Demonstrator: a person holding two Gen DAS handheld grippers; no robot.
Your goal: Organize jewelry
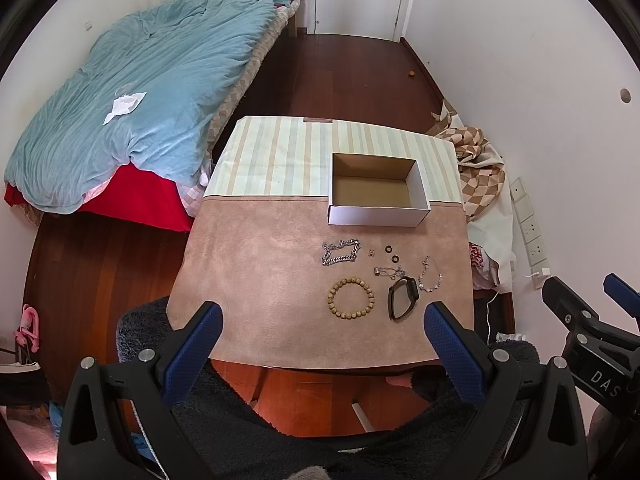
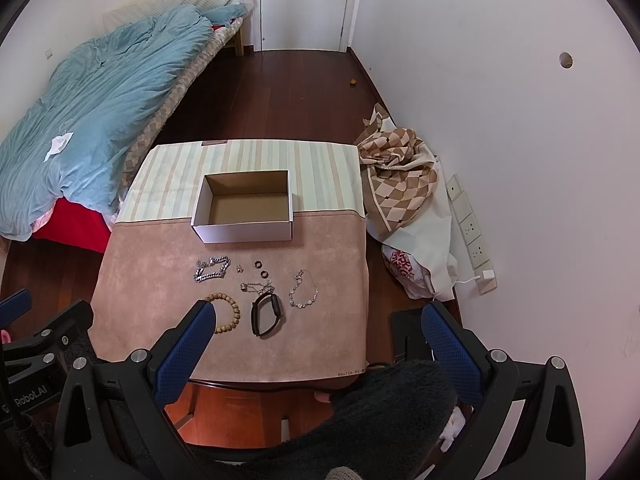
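An empty white cardboard box stands open on the table's cloth. In front of it lie a silver chain, a wooden bead bracelet, a black band, a thin silver bracelet, two black rings and small silver pieces. My left gripper is open and empty above the table's near edge. My right gripper is open and empty, also at the near edge.
A bed with a blue duvet stands left of the table. Checked fabric is heaped at the table's right, by wall sockets. Dark wooden floor lies beyond, ending at a white door.
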